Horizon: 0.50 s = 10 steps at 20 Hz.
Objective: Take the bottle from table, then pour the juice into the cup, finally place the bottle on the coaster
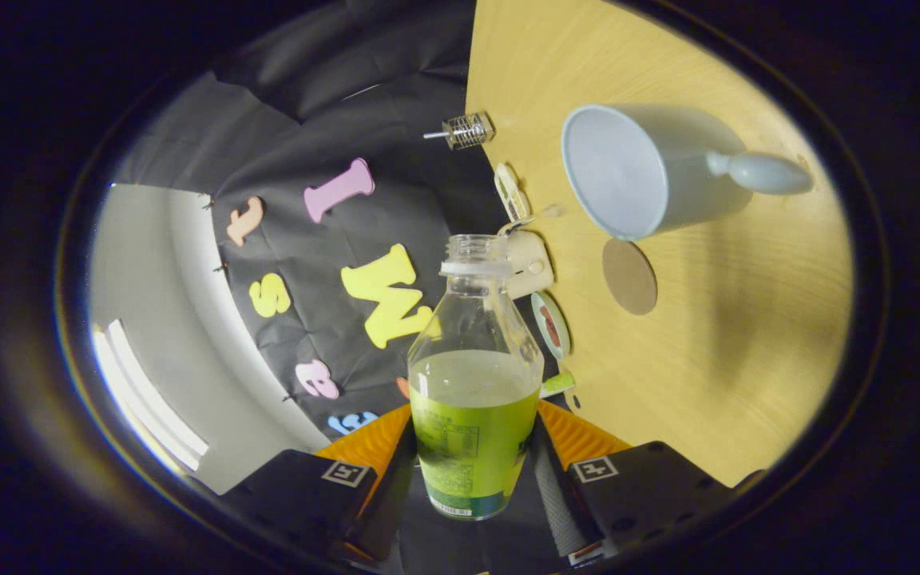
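gripper (472, 471) closed around the lower body of the bottle (474, 383), one finger pressing on each side at the label band; bottle is uncapped, about half full of green juice, lifted off the tabletop (747, 335). the view is rolled hard sideways, so the tabletop runs as a near-vertical plane beside the bottle, and the bottle mouth points toward the tabletop's far edge, where the small clutter lies. cup (652, 172) stands well in from that edge, its open mouth facing the camera and its handle on the side away from the bottle. coaster (629, 276), a round disc, lies on the tabletop just beside the cup, between the cup and the bottle neck. judgement: this is the pour step, with the tilt already begun but the juice surface not yet at the neck. to do it well: bring the bottle mouth over the cup opening before tilting further, as the mouth looks short of the cup rim; tilt slowly, since a wide neck and half-full load may surge; keep the grip firm, because the plastic wall may flex. counts: bottle 1, cup 1, coaster 1, small items along the far edge 5 or so (a wire-coil piece (466, 130), some flat round or oval bits, a pale lump), identity unclear.
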Motion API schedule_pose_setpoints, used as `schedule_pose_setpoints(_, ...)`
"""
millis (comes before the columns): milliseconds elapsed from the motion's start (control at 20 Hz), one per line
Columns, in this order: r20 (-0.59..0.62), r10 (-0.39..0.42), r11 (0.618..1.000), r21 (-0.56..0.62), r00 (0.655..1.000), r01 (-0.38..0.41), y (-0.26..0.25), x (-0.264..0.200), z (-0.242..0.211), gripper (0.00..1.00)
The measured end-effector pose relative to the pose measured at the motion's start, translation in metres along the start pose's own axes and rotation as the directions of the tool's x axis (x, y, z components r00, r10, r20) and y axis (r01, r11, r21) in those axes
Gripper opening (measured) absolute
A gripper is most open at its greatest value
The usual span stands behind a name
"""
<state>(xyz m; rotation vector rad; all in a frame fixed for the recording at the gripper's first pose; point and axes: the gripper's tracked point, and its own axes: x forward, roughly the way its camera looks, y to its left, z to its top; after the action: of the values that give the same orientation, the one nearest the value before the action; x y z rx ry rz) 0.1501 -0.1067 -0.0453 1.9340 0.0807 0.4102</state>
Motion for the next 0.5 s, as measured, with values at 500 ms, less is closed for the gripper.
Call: schedule_pose_setpoints(500, 0.005, 0.081, 0.988, 0.129, 0.997, -0.081, 0.037, 0.005, 0.001, 0.77)
